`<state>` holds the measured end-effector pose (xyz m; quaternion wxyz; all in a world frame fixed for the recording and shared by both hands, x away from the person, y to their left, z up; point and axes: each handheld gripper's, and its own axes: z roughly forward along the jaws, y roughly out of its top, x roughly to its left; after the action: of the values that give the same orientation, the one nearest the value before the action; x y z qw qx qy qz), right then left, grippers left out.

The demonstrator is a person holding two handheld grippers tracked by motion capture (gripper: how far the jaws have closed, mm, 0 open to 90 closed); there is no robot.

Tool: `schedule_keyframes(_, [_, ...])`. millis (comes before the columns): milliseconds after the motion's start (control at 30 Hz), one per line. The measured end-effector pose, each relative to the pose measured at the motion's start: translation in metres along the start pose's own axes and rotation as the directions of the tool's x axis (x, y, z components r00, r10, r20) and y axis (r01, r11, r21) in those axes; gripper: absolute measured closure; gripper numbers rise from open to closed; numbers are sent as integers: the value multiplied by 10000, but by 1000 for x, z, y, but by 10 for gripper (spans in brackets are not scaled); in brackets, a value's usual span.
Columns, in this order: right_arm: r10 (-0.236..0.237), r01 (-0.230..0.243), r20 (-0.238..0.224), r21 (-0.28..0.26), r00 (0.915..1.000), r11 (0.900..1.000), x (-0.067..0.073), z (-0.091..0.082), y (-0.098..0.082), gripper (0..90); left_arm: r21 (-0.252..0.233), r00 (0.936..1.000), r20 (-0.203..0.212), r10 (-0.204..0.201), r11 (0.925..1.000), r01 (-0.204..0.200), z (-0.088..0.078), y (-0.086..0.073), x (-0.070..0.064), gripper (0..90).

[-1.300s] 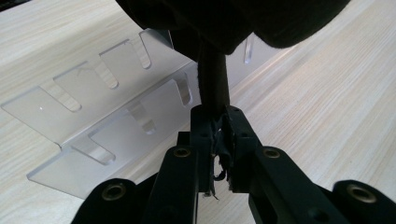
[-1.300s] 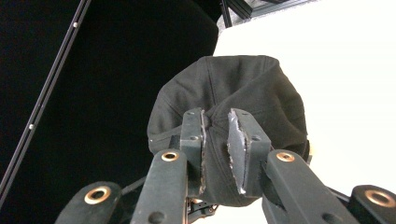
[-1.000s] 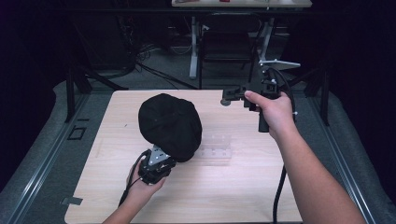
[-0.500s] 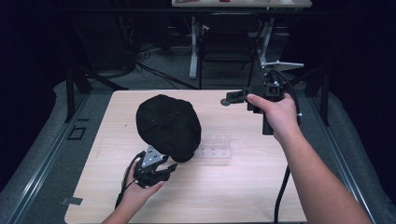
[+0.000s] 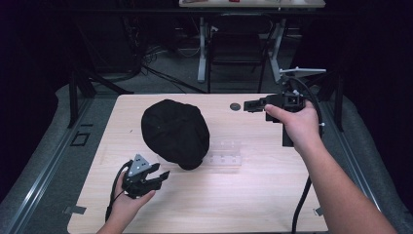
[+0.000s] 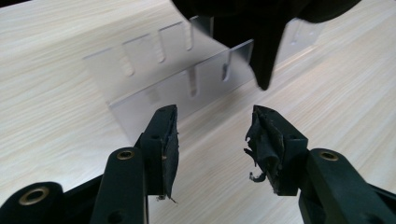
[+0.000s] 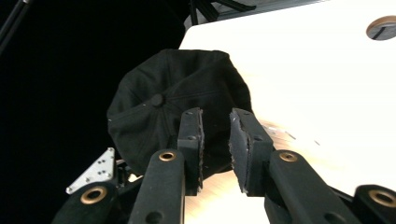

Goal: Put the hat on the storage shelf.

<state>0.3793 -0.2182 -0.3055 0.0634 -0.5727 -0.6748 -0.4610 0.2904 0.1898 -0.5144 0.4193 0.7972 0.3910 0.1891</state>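
Wooden table [image 5: 272, 195]: your left gripper [image 5: 157, 177], jaws just opened and empty, sits just short of the black cap [image 5: 174, 132]; your right gripper [image 5: 251, 105] hangs open.

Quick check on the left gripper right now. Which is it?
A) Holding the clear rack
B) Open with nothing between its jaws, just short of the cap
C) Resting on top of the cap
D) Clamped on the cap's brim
B: in the left gripper view the left gripper has its jaws apart with only bare table between them; they have just been opening. The cap and clear rack lie ahead, untouched.
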Motion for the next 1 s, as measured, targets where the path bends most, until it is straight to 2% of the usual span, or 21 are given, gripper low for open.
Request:
schedule_keyframes(167, [-175,177,258,-72,9995,9998,-5,-1,-6,730,-103,9984,-236,-519,9986,517,0,-12,11,496])
schedule_keyframes(500, [-407,406,632,30,9972,9992,-11,1,-19,727,155,9937,-373,-1058,9942,1065,4,-24,25,491])
schedule_keyframes(600, [-439,438,767,28,9961,9990,-14,0,-22,727,162,9935,-387,-1074,9940,1081,4,-25,25,491])
schedule_keyframes(633, [-508,508,956,22,9941,9987,-16,-2,-25,727,180,9935,-410,-1060,9941,1068,3,-26,26,491])
schedule_keyframes(800, [-501,503,1064,11,9931,9987,-21,-6,-33,726,195,9926,-448,-1128,9933,1138,4,-28,27,494])
schedule_keyframes(1000, [-569,585,1400,-77,9885,9983,-30,-10,-45,724,264,9918,-493,-1178,9925,1192,4,-30,29,496])
